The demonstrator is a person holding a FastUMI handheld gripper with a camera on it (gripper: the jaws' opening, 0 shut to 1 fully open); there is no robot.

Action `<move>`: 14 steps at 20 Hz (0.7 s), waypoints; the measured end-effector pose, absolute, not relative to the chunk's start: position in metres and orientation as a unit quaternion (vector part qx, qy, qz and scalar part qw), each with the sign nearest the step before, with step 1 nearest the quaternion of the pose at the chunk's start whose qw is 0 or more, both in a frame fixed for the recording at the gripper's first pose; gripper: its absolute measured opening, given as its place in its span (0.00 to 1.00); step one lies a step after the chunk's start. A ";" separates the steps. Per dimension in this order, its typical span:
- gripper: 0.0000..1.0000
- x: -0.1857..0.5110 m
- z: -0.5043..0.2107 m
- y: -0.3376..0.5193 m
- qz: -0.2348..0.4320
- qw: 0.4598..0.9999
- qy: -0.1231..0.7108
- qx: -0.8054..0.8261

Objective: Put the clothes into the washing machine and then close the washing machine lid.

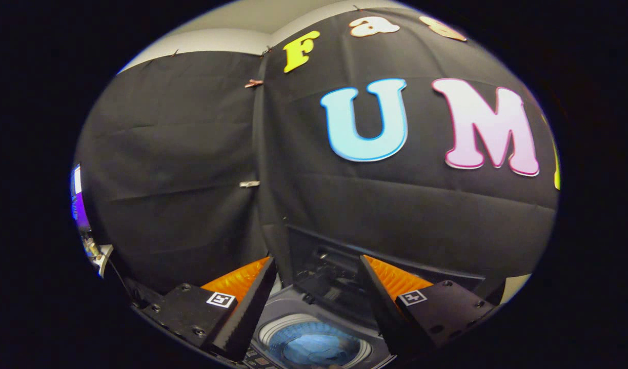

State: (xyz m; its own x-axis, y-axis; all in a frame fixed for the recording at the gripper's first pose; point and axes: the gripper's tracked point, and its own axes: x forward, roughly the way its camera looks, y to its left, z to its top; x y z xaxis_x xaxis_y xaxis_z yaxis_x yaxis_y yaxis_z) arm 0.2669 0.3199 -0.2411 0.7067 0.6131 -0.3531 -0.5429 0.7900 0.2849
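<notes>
The gripper (314, 302) is hovering, fingers spread and grasping nothing. Below, between them, blue clothes (314, 348) are lying in the washer (285, 312) drum. The raised lid (329, 271) looks rigid, light; push its top edge.

My gripper (314, 287) hangs above the washing machine (314, 320), fingers spread wide with nothing between them. Below and between the fingers I see the round drum opening (314, 344), with something bluish inside it that I cannot make out. The raised lid (339, 266) stands just beyond my fingertips, against the black cloth wall (180, 195).
</notes>
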 end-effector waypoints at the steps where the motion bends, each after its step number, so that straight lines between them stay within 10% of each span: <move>1: 0.99 0.276 -0.242 0.312 0.293 0.929 0.213 0.078; 14: 0.98 0.356 -0.287 0.217 0.031 0.971 0.222 0.081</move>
State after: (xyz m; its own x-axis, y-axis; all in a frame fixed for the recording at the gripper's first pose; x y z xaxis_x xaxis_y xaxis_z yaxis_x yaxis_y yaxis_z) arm 0.3564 0.2168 -0.2870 0.8991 0.0969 -0.4268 -0.0246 0.9848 0.1717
